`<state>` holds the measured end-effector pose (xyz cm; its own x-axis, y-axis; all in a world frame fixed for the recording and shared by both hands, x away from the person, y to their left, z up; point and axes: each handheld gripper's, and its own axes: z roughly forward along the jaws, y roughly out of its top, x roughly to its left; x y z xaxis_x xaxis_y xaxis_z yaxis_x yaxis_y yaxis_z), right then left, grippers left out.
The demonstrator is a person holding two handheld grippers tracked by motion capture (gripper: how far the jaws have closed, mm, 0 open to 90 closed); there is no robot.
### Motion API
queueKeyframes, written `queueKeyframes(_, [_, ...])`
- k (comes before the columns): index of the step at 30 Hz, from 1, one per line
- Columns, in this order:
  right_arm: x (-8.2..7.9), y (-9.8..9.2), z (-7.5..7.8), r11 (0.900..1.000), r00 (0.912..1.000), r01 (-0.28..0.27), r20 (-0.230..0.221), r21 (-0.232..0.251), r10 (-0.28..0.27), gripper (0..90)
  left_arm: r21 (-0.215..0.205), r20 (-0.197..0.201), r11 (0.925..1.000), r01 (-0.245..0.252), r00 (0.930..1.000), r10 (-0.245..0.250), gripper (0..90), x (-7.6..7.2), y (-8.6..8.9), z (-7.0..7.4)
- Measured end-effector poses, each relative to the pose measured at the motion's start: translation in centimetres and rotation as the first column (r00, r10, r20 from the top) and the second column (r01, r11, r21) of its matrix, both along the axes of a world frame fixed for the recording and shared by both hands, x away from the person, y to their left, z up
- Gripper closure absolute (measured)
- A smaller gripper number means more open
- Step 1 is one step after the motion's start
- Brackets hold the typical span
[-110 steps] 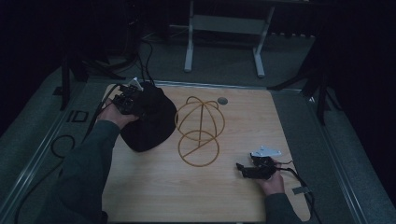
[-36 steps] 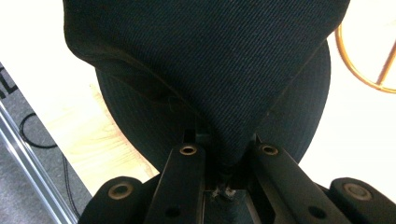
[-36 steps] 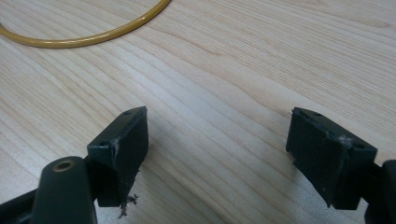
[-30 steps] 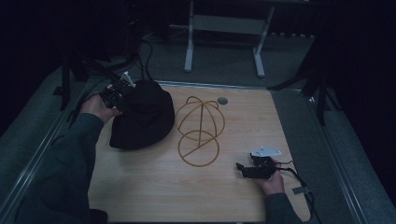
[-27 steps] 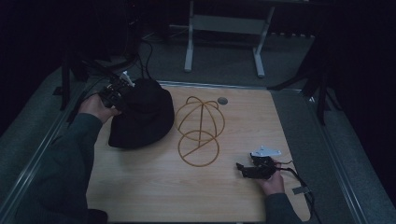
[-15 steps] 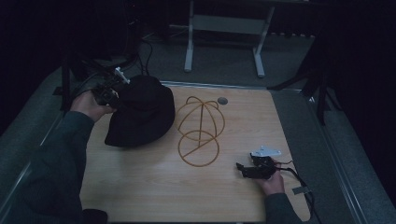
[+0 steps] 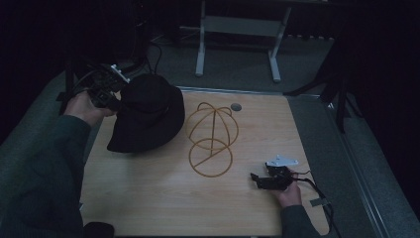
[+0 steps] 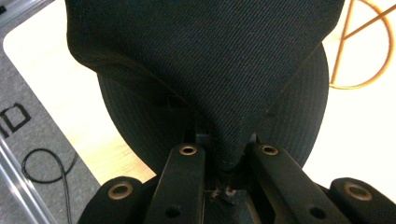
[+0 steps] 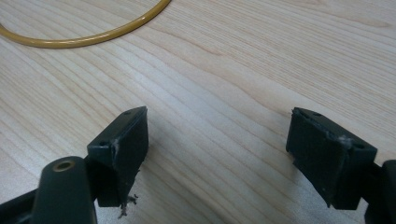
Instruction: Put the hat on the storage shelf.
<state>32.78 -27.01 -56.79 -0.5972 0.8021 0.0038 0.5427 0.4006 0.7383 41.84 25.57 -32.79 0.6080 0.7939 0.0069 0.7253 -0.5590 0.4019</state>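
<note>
- a black hat (image 7: 146,115) is seen at the far left part of the wooden surface (image 7: 158,198), with its near brim lying on the wood and its far left side raised.
- the left hand-held gripper (image 7: 111,94) is held at the far left edge of the surface, and a fold of the hat's fabric is clamped between its jaws; in the left gripper view the cloth (image 8: 210,70) is seen pinched into a narrow point between the two black jaws.
- the left hand (image 7: 89,106) is wrapped around that gripper, with a dark green sleeve (image 7: 44,168) reaching in from the bottom left.
- a gold wire frame (image 7: 212,139), made of a dome of hoops above a flat ring, is set just right of the hat near the middle of the surface; whether the two touch cannot be told.
- the right hand-held gripper (image 7: 257,179) is rested low at the near right of the surface, pointing left, with its jaws spread wide and nothing between them; in the right gripper view bare wood (image 9: 219,93) is seen in the gap and a curve of the gold ring (image 9: 93,35) lies beyond.
- a small dark round disc (image 7: 236,106) is set into the surface beyond the frame.
- a grey floor (image 7: 237,59) and a white stand (image 7: 237,29) are seen beyond the surface.
</note>
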Motion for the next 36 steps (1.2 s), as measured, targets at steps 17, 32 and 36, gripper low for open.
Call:
queueKeyframes(17, [0.0,0.0,0.0,1.000,1.0000,0.000,0.001,0.000,0.000,20.8,-0.032,0.036,0.9979,0.057,0.9978,-0.056,87.1,-0.5,0.4,2.2])
queueKeyframes(32, [0.0,0.0,0.0,1.000,1.0000,-0.002,0.001,-0.002,0.002,20.9,-0.040,0.060,0.9927,0.114,0.9919,-0.112,87.1,-1.3,1.1,4.0])
queueKeyframes(36, [0.0,0.0,0.0,1.000,1.0000,-0.002,0.001,-0.001,0.002,20.8,-0.024,0.082,0.9921,0.123,0.9892,-0.121,87.1,-1.4,1.0,4.4])
